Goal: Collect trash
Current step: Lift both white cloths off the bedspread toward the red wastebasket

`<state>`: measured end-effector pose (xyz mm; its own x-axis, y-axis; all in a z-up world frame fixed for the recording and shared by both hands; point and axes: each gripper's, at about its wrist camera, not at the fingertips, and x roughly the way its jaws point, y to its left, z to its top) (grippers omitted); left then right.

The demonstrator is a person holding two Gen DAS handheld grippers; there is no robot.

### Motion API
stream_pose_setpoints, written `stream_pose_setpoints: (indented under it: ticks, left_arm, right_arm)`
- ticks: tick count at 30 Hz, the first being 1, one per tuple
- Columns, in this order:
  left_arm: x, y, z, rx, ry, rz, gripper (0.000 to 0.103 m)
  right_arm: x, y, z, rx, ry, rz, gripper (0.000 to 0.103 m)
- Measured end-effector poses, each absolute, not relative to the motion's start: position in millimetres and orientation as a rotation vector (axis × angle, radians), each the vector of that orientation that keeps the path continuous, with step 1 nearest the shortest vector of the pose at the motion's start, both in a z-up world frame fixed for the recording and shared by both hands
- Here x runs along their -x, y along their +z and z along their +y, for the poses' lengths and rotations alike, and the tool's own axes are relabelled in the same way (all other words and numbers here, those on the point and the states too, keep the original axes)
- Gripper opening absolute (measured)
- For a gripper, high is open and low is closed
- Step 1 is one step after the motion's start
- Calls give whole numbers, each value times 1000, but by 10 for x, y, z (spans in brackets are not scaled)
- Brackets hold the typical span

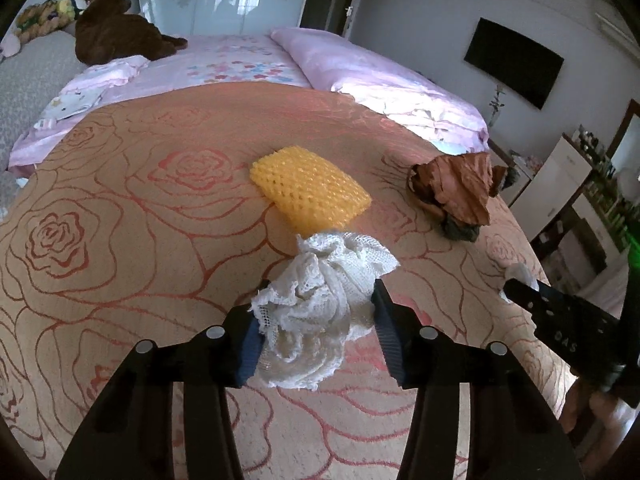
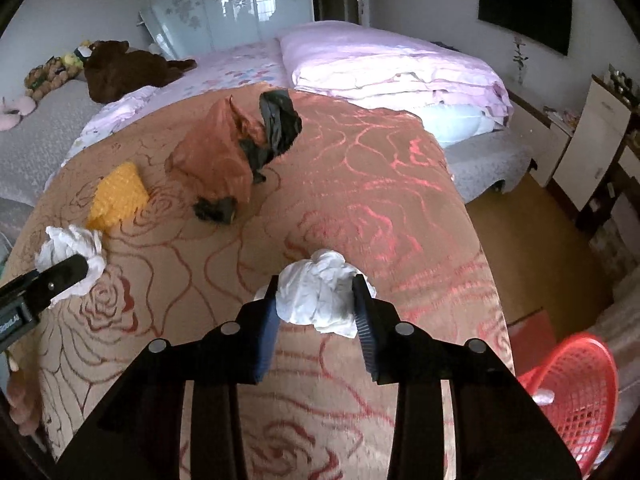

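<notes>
Your left gripper [image 1: 316,320] is clamped on a crumpled white net wrap [image 1: 316,312], its pads pressing in from both sides; your right gripper [image 2: 316,308] is clenched on a wad of white tissue [image 2: 320,296] in the same way. Both bundles sit just over the rose-patterned blanket [image 1: 120,200] on the bed.

In the left wrist view the yellow foam net [image 1: 310,188] lies at 12 o'clock just beyond the white wrap, and the brown paper bag [image 1: 456,188], tangled with dark plastic, at 2 o'clock. In the right wrist view the red basket [image 2: 576,392] stands on the floor at 4 o'clock, off the edge of the bed, a scrap of white already inside.

All of this looks feather-light and soft; it will crush rather than resist, so a mid-bulk pinch should hold, but loose frills may snag or slip out. The foam net is springy: take it across its short side. The bag is probably crackly and floppy: grip a bunched fold, not a single edge
</notes>
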<state>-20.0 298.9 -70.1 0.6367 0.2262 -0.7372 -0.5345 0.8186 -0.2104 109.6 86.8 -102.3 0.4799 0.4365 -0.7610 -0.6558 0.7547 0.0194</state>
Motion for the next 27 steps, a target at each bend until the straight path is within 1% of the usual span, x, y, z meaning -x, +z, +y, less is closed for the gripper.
stream_pose_setpoints:
  ticks: [5,15,27]
  left_arm:
    - [233,-696,2808,407,426,773,47]
    - [220,-626,2278,309,335,778,47]
    - [191,-604,2013,249,290,773,47]
  right_arm:
    - [-852,-1063,699,293,692,814,34]
    - [-558,-1051,304,233,721,843,34]
    - [-518,-1025,9,167,700,850,34]
